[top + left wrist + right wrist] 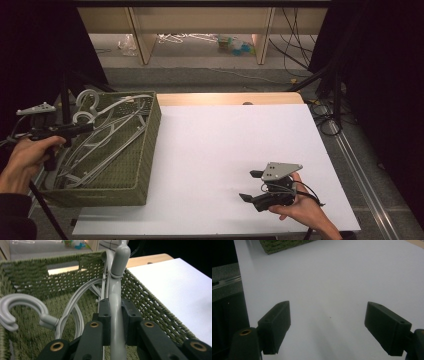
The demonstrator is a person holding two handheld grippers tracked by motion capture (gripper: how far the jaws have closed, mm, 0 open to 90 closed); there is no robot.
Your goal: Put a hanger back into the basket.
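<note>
Left gripper (116, 322) is clamped on the bar of a grey plastic clothes hanger (117, 290), which lies among other grey hangers (107, 135) inside the green woven basket (145, 165) at the table's left edge. Right gripper (328, 327) rests with jaws spread wide and holding nothing above the white tabletop (225, 145). Judging by this, the pick is made but the lift-out and placing on the table remain.

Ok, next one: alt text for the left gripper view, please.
The left gripper is shut on the neck of a grey hanger over a green woven basket. More grey hangers lie in the basket, one hook curling at the left; a white table lies to the right.
</note>
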